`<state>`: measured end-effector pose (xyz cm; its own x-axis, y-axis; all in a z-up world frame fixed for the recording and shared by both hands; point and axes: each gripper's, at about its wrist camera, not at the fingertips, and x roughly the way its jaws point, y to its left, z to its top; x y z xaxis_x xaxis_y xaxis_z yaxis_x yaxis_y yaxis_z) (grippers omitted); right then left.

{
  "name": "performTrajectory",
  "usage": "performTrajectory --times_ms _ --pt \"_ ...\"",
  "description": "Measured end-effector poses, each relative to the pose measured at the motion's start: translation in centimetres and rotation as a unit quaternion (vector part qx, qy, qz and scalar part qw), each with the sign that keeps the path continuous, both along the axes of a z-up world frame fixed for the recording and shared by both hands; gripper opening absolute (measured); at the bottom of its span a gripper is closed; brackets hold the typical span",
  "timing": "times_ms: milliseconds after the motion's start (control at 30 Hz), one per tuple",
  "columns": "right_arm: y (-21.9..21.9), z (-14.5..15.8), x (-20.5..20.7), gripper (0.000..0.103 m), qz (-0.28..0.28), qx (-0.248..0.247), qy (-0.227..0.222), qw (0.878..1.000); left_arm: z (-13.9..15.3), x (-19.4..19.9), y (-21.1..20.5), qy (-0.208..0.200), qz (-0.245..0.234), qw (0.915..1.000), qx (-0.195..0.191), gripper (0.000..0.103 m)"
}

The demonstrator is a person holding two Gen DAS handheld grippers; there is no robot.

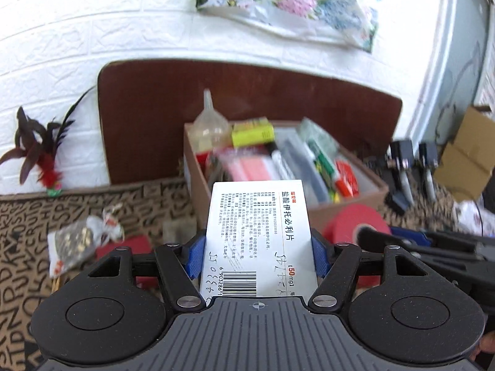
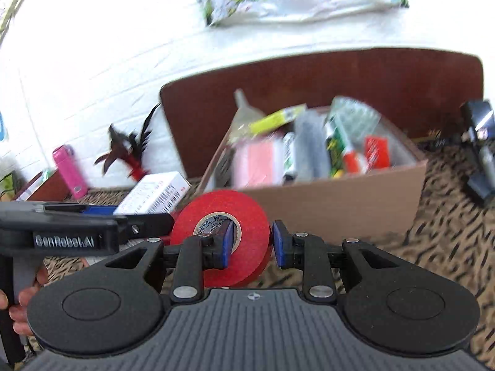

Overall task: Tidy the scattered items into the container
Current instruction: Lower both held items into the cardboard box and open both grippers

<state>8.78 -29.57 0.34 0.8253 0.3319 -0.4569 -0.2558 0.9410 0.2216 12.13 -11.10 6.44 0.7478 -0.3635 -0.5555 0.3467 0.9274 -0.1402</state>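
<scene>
Cardboard box [image 1: 349,205] packed w/ funnel [image 1: 210,123], markers, packets; left claw [image 1: 258,252] grips medicine box [image 1: 258,232]

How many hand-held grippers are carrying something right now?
2: the left hand-held gripper clamps the white medicine box; the right hand-held gripper pinches the red tape roll.

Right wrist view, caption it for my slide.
Right hand-held gripper pinches a red tape roll before the cardboard box.

Left tongs [image 1: 258,258], right tongs [image 2: 252,242] clamped.
</scene>
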Motion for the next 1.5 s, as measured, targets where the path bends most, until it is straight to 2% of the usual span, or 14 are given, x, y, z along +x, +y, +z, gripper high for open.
performTrajectory --times_ms 133,267,467,733,900,933,967,1033,1200,1267,1333,1400,1500 --pt "-1.9 1.2 2.2 0.030 -0.024 -0.006 -0.012 1.000 1.3 3.2 -1.6 -0.012 0.015 0.9998 0.005 0.067" --pt "-3.3 1.7 4.5 0.030 -0.042 -0.011 -0.016 0.999 1.3 6.8 -2.9 -0.016 0.044 0.9988 0.012 0.067" --pt "-4.3 1.3 8.5 0.030 -0.053 -0.013 -0.004 0.998 -0.9 11.4 -4.2 0.006 0.074 0.9970 0.023 0.068" --pt "-1.3 -0.2 13.7 0.030 -0.024 -0.039 0.004 0.999 -3.4 15.1 -4.3 0.032 0.082 0.9958 0.027 0.068" --pt "0.7 -1.5 15.7 0.031 -0.010 -0.090 -0.007 0.996 -4.3 15.7 -5.0 0.008 0.079 0.9954 0.054 0.072" --pt "1.1 -1.7 15.7 0.031 -0.004 -0.102 -0.014 0.995 -4.4 15.9 -5.1 0.017 0.077 0.9959 0.045 0.070" --pt "1.6 -1.8 15.6 0.031 0.000 -0.119 -0.021 0.993 -4.7 16.4 -4.9 0.048 0.071 0.9961 0.020 0.073" --pt "2.4 -1.8 15.5 0.032 0.003 -0.149 -0.031 0.988 -4.8 16.5 -5.0 0.046 0.080 0.9956 0.017 0.072" --pt "1.7 -1.9 15.8 0.032 0.015 -0.142 -0.029 0.989 -5.2 16.8 -5.1 0.039 0.069 0.9967 0.016 0.071" --pt "2.2 -2.0 15.7 0.032 0.018 -0.162 -0.034 0.986 -5.3 16.1 -5.2 0.033 0.070 0.9967 0.025 0.071" --pt "2.7 -2.1 15.4 0.032 0.029 -0.181 -0.034 0.982 -5.3 15.0 -5.1 0.019 0.065 0.9970 0.037 0.079" --pt "2.8 -2.4 14.9 0.034 0.038 -0.190 -0.035 0.980 -5.5 14.7 -5.3 0.008 0.060 0.9972 0.043 0.080" --pt "2.8 -2.7 14.7 0.037 0.031 -0.187 -0.039 0.981 -5.2 15.3 -5.2 0.024 0.063 0.9971 0.035 0.081"
